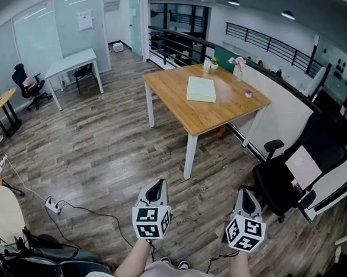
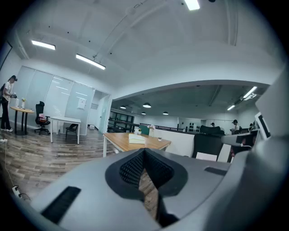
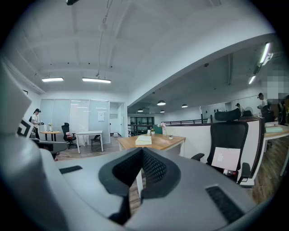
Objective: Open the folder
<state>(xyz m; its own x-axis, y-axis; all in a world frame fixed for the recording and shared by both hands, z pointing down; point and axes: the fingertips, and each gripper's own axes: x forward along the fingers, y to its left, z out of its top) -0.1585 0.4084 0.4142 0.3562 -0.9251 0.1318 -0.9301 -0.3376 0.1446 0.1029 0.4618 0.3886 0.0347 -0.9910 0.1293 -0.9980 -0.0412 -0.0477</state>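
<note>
A pale green folder (image 1: pixel 201 88) lies shut on a wooden table (image 1: pixel 222 111) well ahead of me across the floor. It also shows small and far off as the folder (image 2: pixel 137 139) in the left gripper view and the folder (image 3: pixel 144 140) in the right gripper view. My left gripper (image 1: pixel 155 192) and right gripper (image 1: pixel 247 202) are held side by side near my body, both pointing toward the table. Each has its jaws together with nothing between them, far from the folder.
A black office chair (image 1: pixel 297 172) stands right of my path beside a low white partition (image 1: pixel 280 112). A small flower vase (image 1: pixel 239 67) and a little cup (image 1: pixel 248 94) sit on the table. A power strip with cables (image 1: pixel 52 205) lies on the floor at left. White desk (image 1: pixel 72 64) farther left.
</note>
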